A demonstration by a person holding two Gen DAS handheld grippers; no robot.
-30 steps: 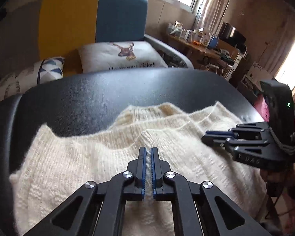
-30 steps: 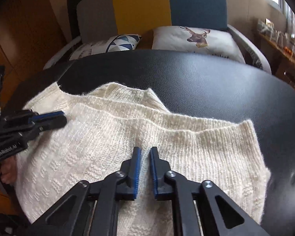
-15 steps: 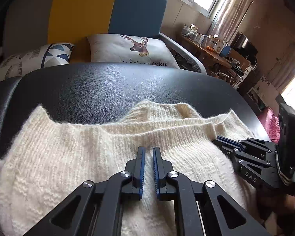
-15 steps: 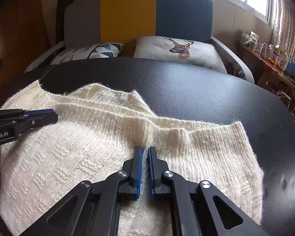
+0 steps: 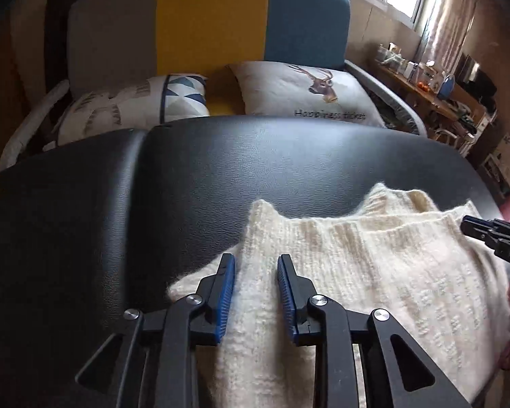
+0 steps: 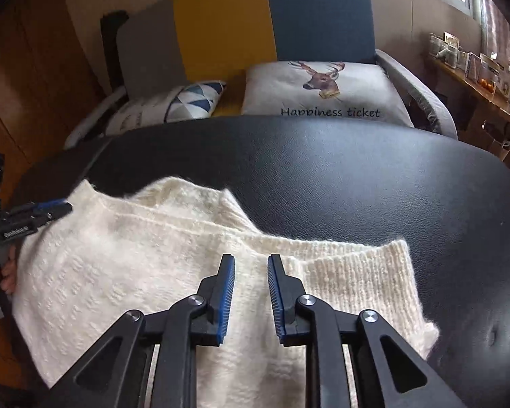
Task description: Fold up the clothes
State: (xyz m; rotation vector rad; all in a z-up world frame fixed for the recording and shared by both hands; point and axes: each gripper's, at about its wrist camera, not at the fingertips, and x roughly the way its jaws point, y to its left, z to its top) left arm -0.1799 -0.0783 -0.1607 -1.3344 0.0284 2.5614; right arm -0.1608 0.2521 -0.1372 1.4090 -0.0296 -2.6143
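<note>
The cream knitted sweater [image 5: 374, 272] lies folded flat on the black leather-textured table [image 5: 221, 170]. The left gripper [image 5: 256, 292] is parted over the sweater's left edge, gripping nothing. The right gripper [image 6: 251, 295] is likewise parted above the sweater's right half, empty.

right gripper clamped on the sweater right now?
No. The right gripper is open, blue pads apart above the white sweater.

R gripper [image 6: 251, 265] agape over white sweater [image 6: 125, 265]
</note>
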